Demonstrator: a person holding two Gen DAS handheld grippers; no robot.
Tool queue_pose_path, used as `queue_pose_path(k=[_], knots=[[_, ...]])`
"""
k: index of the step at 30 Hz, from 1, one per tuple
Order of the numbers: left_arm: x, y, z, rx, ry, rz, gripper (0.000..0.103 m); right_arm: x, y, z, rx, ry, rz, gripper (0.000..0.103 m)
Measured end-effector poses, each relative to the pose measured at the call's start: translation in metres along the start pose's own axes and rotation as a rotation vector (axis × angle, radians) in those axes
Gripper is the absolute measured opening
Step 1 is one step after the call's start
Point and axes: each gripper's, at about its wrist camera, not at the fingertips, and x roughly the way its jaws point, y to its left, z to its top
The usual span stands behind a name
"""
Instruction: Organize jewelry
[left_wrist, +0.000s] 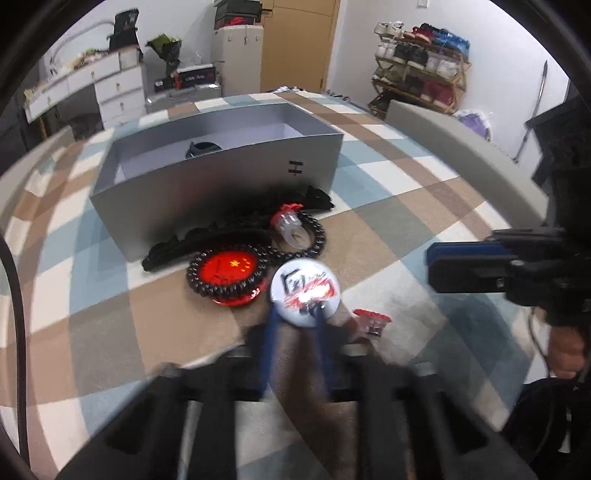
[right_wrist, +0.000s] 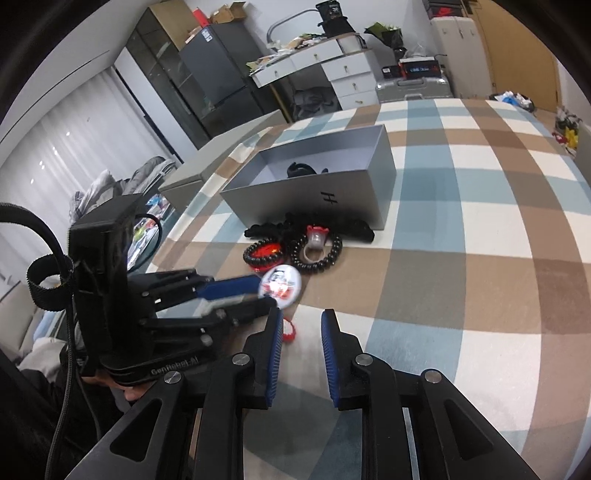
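My left gripper (left_wrist: 297, 317) is shut on a round white badge (left_wrist: 303, 291) with black and red marks, held just above the checked cloth; it also shows in the right wrist view (right_wrist: 280, 285). Beyond it lie a red flag badge (left_wrist: 226, 273) ringed by a black bead bracelet, a second bead bracelet (left_wrist: 314, 236) around a clear ring with a red top (left_wrist: 290, 221), and a black scrunchie (left_wrist: 221, 236). An open grey box (left_wrist: 221, 184) holds a dark item (left_wrist: 201, 147). A small red piece (left_wrist: 371, 320) lies to the right. My right gripper (right_wrist: 302, 332) is open and empty.
The checked cloth (right_wrist: 461, 258) covers the table. A grey padded edge (left_wrist: 461, 147) runs along the right side. A white drawer unit (right_wrist: 347, 77) and a shoe rack (left_wrist: 421, 66) stand in the room beyond.
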Motion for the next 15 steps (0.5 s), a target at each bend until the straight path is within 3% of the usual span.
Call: queue_pose_path(k=[4, 7, 15], knots=[[-0.004, 0.003, -0.005, -0.017, -0.008, -0.008, 0.000, 0.004, 0.002, -0.001, -0.014, 0.015, 0.002, 0.026], [-0.013, 0.004, -0.007, -0.027, -0.033, -0.008, 0.000, 0.013, 0.009, -0.003, -0.041, 0.054, 0.013, 0.036], [-0.024, 0.015, -0.013, -0.055, -0.058, 0.025, 0.000, 0.045, 0.033, -0.006, -0.138, 0.127, -0.014, 0.037]])
